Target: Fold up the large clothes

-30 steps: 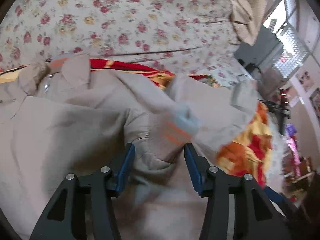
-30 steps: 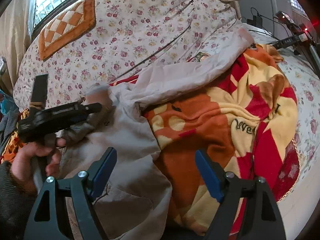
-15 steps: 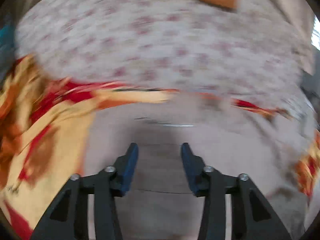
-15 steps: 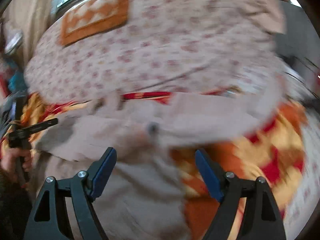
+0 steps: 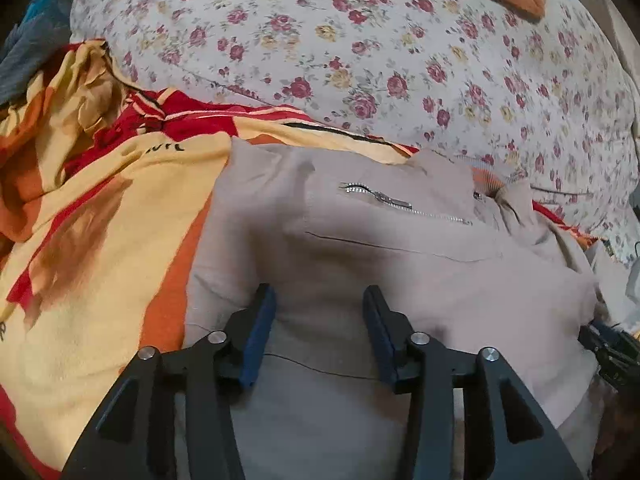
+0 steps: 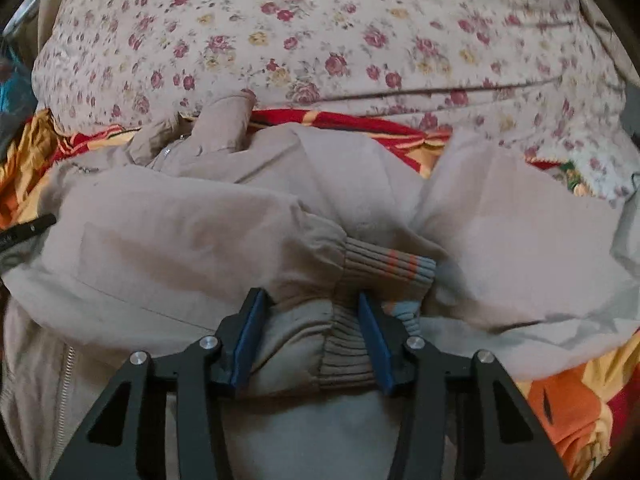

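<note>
The jacket [image 5: 360,248] is lying on the blanket [image 5: 92,240] spread over the bed [image 5: 360,40], its collar toward the flowered quilt. The left gripper [image 5: 318,304] is pressing down on the jacket's body, jaws partly apart, fabric bulging between them. The right gripper [image 6: 308,308], jaws just closing, is straddling a ribbed cuff [image 6: 384,268]; whether its pads are pinching it, I cannot tell.

The right hand-held gripper [image 6: 310,332] has swung over the jacket's ribbed cuffs [image 6: 360,320], its jaws just closing around them. The left hand-held gripper [image 5: 318,332] has left the cuff for the jacket [image 5: 360,248] body.
</note>
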The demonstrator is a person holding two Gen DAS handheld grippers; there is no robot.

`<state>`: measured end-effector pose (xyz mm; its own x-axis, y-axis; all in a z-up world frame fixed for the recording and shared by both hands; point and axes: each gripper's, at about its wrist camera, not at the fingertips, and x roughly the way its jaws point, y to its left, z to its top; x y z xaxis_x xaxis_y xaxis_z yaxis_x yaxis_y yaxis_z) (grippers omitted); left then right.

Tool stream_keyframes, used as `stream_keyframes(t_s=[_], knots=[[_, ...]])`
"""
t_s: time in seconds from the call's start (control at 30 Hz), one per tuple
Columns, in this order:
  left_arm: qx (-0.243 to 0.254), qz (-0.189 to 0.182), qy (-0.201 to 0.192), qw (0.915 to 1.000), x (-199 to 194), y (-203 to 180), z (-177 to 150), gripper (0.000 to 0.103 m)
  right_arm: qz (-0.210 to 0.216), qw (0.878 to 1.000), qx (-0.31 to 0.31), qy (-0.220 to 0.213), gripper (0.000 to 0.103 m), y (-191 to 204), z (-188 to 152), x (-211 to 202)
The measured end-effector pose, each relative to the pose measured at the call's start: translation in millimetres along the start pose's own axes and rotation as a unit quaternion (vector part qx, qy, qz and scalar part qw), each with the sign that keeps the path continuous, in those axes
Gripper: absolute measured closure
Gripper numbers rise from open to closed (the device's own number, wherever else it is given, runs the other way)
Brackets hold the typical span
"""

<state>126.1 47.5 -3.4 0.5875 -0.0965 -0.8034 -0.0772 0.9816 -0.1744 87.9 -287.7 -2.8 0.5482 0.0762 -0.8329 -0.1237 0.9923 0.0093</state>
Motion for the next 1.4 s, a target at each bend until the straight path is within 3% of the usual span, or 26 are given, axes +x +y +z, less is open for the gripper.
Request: stream_keyframes(t_s=[0.1,0.23,0.3,0.37,0.4,0.43,0.5,0.63,0.73,0.87,1.03,1.13,1.23,1.27,1.33,1.37,1.4], knots=[[-0.018,0.002,-0.026,0.9995,-18.1,0.0,-2.7,0.063,-0.003,1.0,0.005,0.009,0.053,1.5,8.0,-8.9],[0.021,0.01,-0.111,0.9936,-52.5,-19.3,-6.8,0.064,0.009,0.999,-0.006,-0.049,0.047,16.9,19.3,-47.4],[0.039,-0.007,-0.097,0.9945,-46.2,-26.8,-8.3,0.063,0.018,0.999,-0.016,-0.024,0.024,20.5,17.1,-38.2],[0.037,-0.03,-0.021,0.9986,-17.5,-28.0,-13.9,0.063,0.012,0.999,-0.016,0.047,0.027,11.1,12.6,-13.0],[0.034,-0.028,0.001,0.9991,-6.4,-26.0,-17.9,0.064,0.022,0.999,-0.013,0.043,0.034,2.8,12.8,-16.1],[0.038,-0.027,-0.009,0.9989,-7.5,-27.0,-17.9,0.063,0.032,0.999,-0.01,0.025,0.037,-6.8,16.3,-28.9],[0.056,-0.021,-0.01,0.9982,-8.0,-31.4,-17.8,0.059,0.027,0.999,0.002,-0.018,0.036,-37.2,26.2,-60.7],[0.073,-0.017,-0.011,0.9971,-3.9,-37.7,-17.7,0.049,-0.054,0.992,0.063,-0.093,0.028,-155.4,44.0,-121.7],[0.082,-0.008,-0.011,0.9965,-1.9,-42.5,-19.2,0.045,-0.096,0.978,0.158,-0.1,0.028,-270.4,47.1,-145.5],[0.081,-0.001,-0.014,0.9966,-0.6,-45.4,-19.4,0.044,-0.1,0.956,0.258,-0.103,0.028,-384.5,38.0,-151.0],[0.079,0.0,-0.017,0.9967,-1.4,-44.6,-20.4,0.043,-0.037,0.943,0.317,-0.097,0.028,-433.7,20.7,-117.9],[0.078,0.002,-0.018,0.9968,-1.3,-45.3,-20.8,0.043,-0.009,0.936,0.339,-0.09,0.028,-437.2,11.1,-95.1],[0.076,0.004,-0.019,0.9969,-1.0,-45.2,-20.5,0.043,0.021,0.932,0.343,-0.114,0.028,-438.4,11.2,-91.2],[0.076,0.005,-0.02,0.9969,-0.6,-45.5,-20.4,0.043,0.027,0.932,0.343,-0.115,0.032,-441.1,14.3,-89.4],[0.076,0.008,-0.02,0.9969,0.2,-46.0,-20.1,0.042,0.032,0.936,0.336,-0.102,0.055,-442.8,21.5,-84.7],[0.075,0.009,-0.02,0.9969,0.4,-46.0,-19.9,0.042,0.027,0.939,0.33,-0.091,0.072,-441.2,24.2,-82.8],[0.075,0.009,-0.02,0.9969,0.4,-45.9,-19.9,0.042,0.021,0.942,0.322,-0.091,0.074,-437.0,25.9,-85.5]])
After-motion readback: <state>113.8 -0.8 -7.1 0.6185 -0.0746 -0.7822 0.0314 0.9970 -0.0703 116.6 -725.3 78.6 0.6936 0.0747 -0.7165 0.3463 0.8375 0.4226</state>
